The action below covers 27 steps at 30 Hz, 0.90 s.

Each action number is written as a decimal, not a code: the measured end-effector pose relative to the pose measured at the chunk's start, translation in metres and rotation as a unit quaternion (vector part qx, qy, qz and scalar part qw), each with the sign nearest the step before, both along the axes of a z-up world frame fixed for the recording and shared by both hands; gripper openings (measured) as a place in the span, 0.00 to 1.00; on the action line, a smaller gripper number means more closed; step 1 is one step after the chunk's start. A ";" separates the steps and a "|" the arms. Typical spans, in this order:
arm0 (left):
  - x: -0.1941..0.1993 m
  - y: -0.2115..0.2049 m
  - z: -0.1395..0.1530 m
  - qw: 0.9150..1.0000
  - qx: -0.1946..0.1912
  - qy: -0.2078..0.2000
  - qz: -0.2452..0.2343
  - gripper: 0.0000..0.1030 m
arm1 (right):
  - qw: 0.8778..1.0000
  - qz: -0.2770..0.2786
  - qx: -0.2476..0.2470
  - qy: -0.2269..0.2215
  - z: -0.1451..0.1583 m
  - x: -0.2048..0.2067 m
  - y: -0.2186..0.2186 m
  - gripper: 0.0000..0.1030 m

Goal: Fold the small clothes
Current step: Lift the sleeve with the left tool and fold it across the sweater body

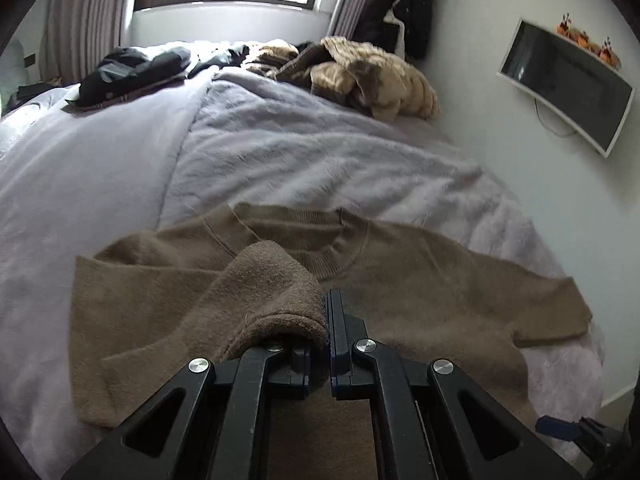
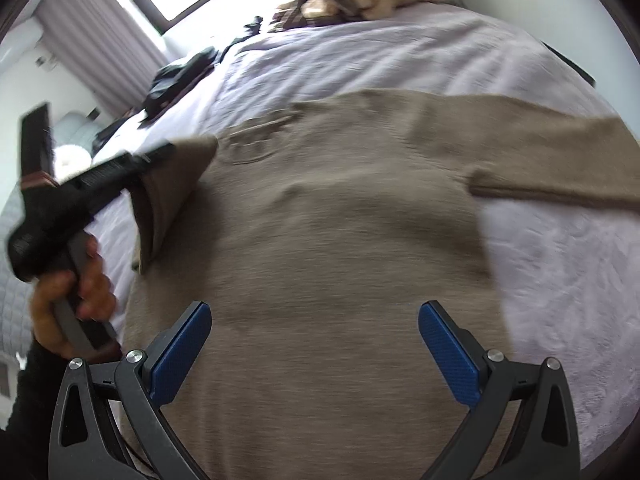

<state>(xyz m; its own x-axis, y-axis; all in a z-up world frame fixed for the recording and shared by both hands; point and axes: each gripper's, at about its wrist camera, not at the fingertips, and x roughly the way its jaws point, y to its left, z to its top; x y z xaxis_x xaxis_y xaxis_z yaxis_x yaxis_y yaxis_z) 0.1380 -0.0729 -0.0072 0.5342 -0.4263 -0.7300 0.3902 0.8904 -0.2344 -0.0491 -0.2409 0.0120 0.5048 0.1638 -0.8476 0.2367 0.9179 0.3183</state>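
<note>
Tan knit short-sleeved sweater [image 1: 400,280] is spread flat mid-frame; its sleeve is pinched by closed left gripper [image 1: 326,320]; right gripper [image 2: 314,348] is held wide, empty.

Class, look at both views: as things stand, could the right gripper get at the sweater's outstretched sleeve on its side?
Probably yes. The right gripper is open and empty above the brown sweater, and the outstretched sleeve lies flat on the blanket with nothing on it.

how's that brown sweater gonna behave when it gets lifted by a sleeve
Probably floppy: the sleeve pinched in the left gripper already droops in a soft fold. The brown sweater looks fuzzy, so it likely won't slip from the pads. It may drag on the plush blanket rather than slide freely.
</note>
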 end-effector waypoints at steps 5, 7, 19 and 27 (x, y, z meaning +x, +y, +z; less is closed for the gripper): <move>-0.002 -0.011 -0.039 0.998 0.042 0.045 -0.003 0.26 | 0.999 -0.018 0.024 0.014 -0.016 0.001 -0.023 1.00; -0.005 -0.007 -0.042 0.998 0.045 0.044 0.007 0.81 | 0.999 -0.024 0.038 0.013 -0.020 0.002 -0.029 1.00; -0.004 0.136 0.001 0.989 0.030 -0.017 0.140 0.85 | 0.962 0.200 -0.181 -0.053 0.004 0.066 0.091 1.00; 0.064 0.206 -0.055 0.976 -0.011 0.121 0.181 0.85 | 0.831 0.387 -0.385 -0.105 -0.036 0.105 0.224 1.00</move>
<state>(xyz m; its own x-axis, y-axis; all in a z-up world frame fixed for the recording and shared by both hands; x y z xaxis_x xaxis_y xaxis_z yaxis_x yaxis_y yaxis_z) 0.2022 0.1333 -0.0623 0.4664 -0.2574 -0.8463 -0.0187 0.9536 -0.3004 0.0558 -0.0172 -0.0241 0.6510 -0.0420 -0.7579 -0.5057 0.7206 -0.4743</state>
